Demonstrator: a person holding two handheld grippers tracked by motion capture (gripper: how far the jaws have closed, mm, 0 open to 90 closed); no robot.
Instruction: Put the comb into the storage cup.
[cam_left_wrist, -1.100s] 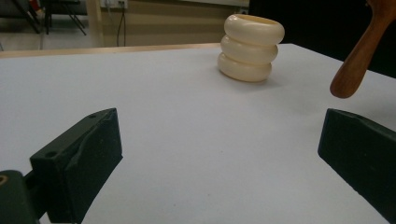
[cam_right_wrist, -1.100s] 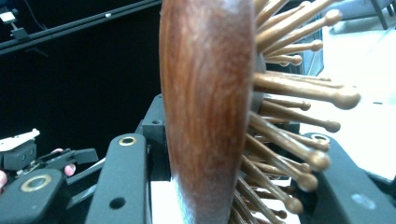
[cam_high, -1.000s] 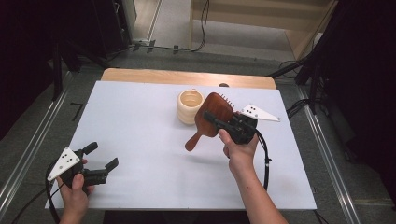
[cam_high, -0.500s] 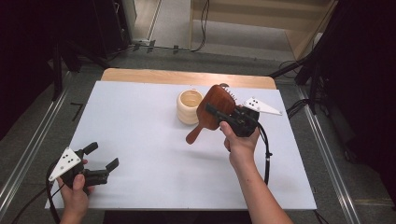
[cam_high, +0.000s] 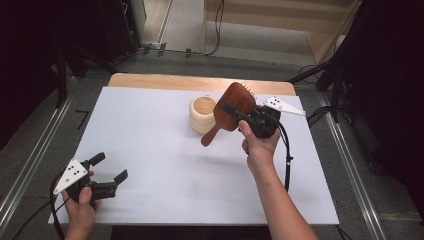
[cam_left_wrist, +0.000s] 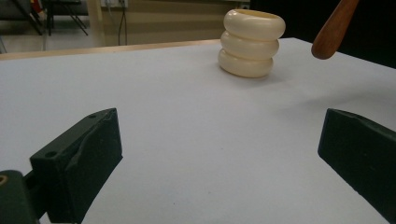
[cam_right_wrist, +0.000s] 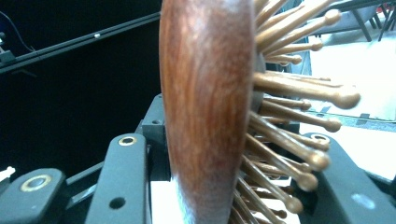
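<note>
A brown wooden hairbrush (cam_high: 234, 107) hangs in the air over the white table, its handle slanting down to the left, beside a cream ribbed cup (cam_high: 202, 114). My right gripper (cam_high: 239, 114) is shut on the brush head; in the right gripper view the brush (cam_right_wrist: 205, 107) stands edge-on between the jaws, its wooden pins sticking out to the right. My left gripper (cam_high: 111, 169) rests near the table's front left corner, jaws wide apart with nothing between them. In the left gripper view the cup (cam_left_wrist: 251, 43) stands far ahead and the brush handle's tip (cam_left_wrist: 332, 31) hangs at the upper right.
A wooden strip (cam_high: 200, 82) runs along the far edge of the white table top (cam_high: 150, 145). Metal rails flank the table on both sides. A black cable (cam_high: 287, 155) trails from the right gripper along the forearm.
My right gripper has lifted the hairbrush a little up and toward the far side, so the brush head now overlaps the cup's right edge. The left gripper has stayed put.
</note>
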